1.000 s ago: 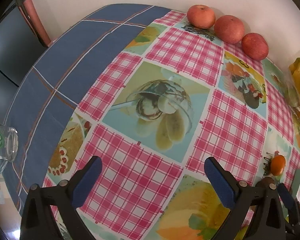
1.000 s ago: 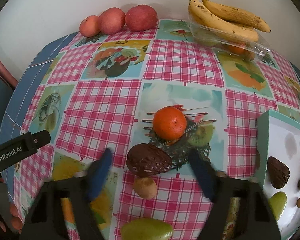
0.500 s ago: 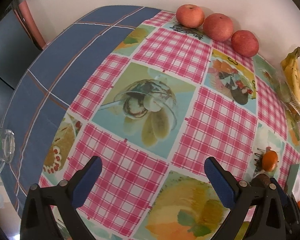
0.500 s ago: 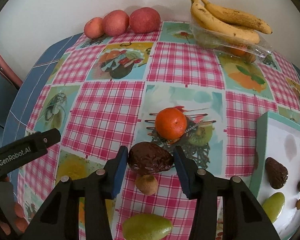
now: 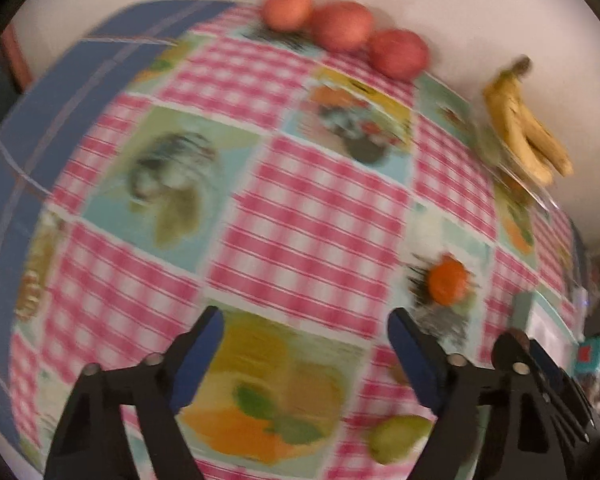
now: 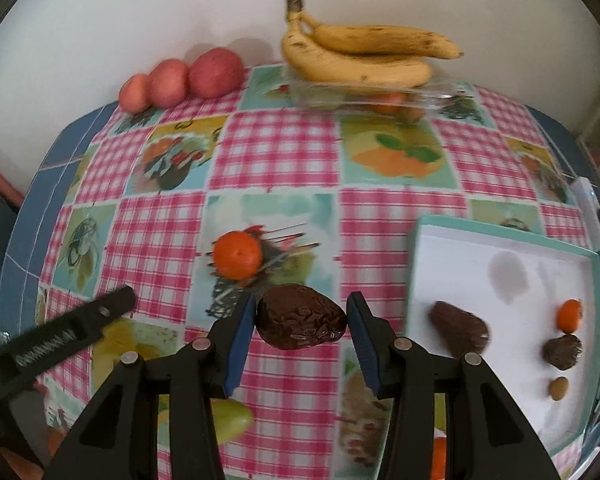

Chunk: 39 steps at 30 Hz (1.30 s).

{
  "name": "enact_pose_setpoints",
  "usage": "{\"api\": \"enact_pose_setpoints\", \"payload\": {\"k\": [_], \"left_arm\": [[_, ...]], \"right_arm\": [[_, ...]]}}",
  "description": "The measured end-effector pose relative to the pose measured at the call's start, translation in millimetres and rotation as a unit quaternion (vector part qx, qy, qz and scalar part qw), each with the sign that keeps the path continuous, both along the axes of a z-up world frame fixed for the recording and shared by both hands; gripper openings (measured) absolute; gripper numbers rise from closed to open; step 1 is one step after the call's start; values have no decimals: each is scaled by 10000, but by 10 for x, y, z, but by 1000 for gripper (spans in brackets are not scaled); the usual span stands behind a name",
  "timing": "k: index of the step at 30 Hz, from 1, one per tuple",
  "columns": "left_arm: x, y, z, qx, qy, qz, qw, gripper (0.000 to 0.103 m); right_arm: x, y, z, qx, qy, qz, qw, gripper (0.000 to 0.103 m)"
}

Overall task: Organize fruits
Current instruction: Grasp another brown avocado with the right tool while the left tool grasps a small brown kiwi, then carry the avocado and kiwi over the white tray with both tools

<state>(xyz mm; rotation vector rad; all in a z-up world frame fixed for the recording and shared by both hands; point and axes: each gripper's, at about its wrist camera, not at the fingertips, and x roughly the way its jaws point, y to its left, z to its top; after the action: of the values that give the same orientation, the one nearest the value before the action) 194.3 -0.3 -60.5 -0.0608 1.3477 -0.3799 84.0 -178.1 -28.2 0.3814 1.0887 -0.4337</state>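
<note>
1. The dark wrinkled fruit [image 6: 301, 317] sat clamped between the blue pads of the right gripper [image 6: 301, 322], apparently lifted off the checked tablecloth [image 6: 276, 160].
2. Judged step: carrying it to the white tray [image 6: 500, 240], just to its right, where similar fruit [image 6: 460, 330] lay.
3. Next: move right over the rim, then release.
4. The left gripper [image 5: 304, 342] hung open and empty.

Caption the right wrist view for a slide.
Right gripper holds a dark wrinkled fruit in its jaws above the checked tablecloth, beside the white tray.
</note>
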Motion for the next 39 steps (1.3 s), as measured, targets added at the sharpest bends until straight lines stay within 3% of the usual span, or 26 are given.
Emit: {"api": "enact_pose_setpoints", "payload": {"k": [4,7,14,18,23,29,39], "left_arm": [[-116,-186,-94,-339,376,-267,9984,59],[-213,-322,-127,-519,551,-453,9961,47],[-364,-501,-201,-394,657,-670,9948,39],[-414,-561,-224,-313,609,-715,9951,27],[-423,-634,-169,-325,508,-750,9954,26],[-440,-728,199,-506,140,-843,9951,26],[-778,-1166,590,-975,-85,-1492,9840,26]], "right_arm": [[-86,-86,68,-35,-36,-81,10000,49],[-117,-123,90,-32,-60,-113,9999,49],[-183,-193,114,-17,-86,-148,9999,49],[-227,-241,131,11,-116,-187,9998,49],[-273,-290,179,24,-182,-223,9996,49],[-403,-465,207,7,-192,-452,9988,49],[-932,-1101,186,60,-100,-1254,9920,49]]}}
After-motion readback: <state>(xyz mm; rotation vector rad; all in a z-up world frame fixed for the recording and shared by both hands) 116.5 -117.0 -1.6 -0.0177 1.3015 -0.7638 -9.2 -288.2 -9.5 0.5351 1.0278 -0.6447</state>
